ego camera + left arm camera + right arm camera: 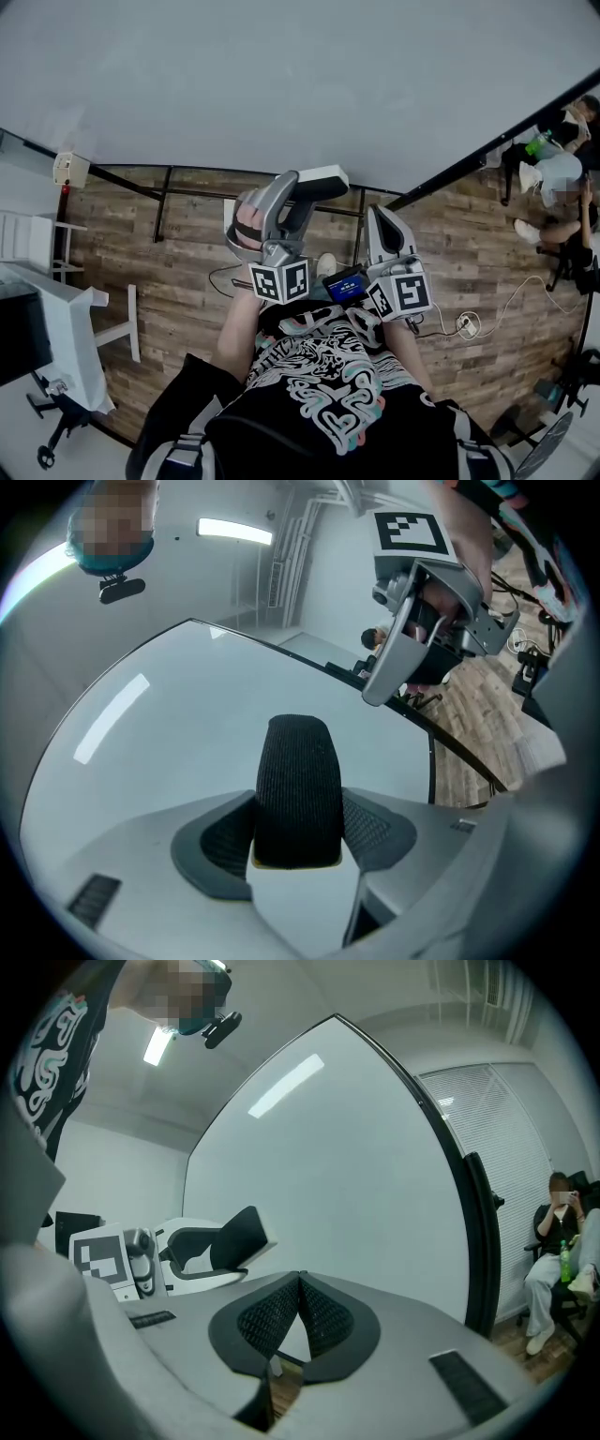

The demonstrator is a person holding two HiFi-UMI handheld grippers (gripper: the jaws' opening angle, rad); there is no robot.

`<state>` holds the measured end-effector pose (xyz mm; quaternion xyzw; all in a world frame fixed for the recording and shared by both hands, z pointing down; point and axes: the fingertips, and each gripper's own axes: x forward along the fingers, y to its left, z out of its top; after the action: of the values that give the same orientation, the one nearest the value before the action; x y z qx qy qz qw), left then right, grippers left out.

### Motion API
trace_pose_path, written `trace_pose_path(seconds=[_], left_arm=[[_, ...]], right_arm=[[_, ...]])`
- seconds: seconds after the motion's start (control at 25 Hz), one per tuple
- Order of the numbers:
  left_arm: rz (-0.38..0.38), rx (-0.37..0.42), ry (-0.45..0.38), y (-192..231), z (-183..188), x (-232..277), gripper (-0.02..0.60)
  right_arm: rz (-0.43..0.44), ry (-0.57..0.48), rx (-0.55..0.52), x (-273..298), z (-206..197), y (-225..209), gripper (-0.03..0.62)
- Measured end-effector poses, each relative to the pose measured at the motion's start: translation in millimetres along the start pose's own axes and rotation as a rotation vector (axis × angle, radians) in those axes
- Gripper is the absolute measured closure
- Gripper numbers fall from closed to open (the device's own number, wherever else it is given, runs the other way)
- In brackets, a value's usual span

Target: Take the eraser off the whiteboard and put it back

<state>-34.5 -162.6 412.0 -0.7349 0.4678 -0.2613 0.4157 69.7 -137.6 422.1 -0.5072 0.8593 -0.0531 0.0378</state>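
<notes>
The whiteboard (pixel 281 84) fills the space ahead of me. My left gripper (pixel 309 187) is shut on the eraser (pixel 322 176), a white block with a black felt face. In the left gripper view the felt of the eraser (pixel 298 789) stands upright between both pads, just in front of the whiteboard (pixel 178 742). Whether the felt touches the board I cannot tell. My right gripper (pixel 380 217) is beside it on the right, level, its jaws shut together on nothing (pixel 300 1283). The right gripper view shows the left gripper (pixel 202 1251) and eraser (pixel 246 1232) against the whiteboard (pixel 337 1147).
The board's black stand (pixel 169 202) rests on a wood floor (pixel 159 281). A person sits on a chair at the far right (pixel 562 202). A white desk (pixel 56 328) stands at the left. A cable and plug (pixel 466 323) lie on the floor to the right.
</notes>
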Motion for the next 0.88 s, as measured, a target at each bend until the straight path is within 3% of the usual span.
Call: trace_pose_path(seconds=[0.88], left_arm=[[-0.003, -0.018, -0.029, 6, -1, -71, 0.324]], right_arm=[[-0.029, 0.008, 0.011, -40, -6, 58, 0.579]])
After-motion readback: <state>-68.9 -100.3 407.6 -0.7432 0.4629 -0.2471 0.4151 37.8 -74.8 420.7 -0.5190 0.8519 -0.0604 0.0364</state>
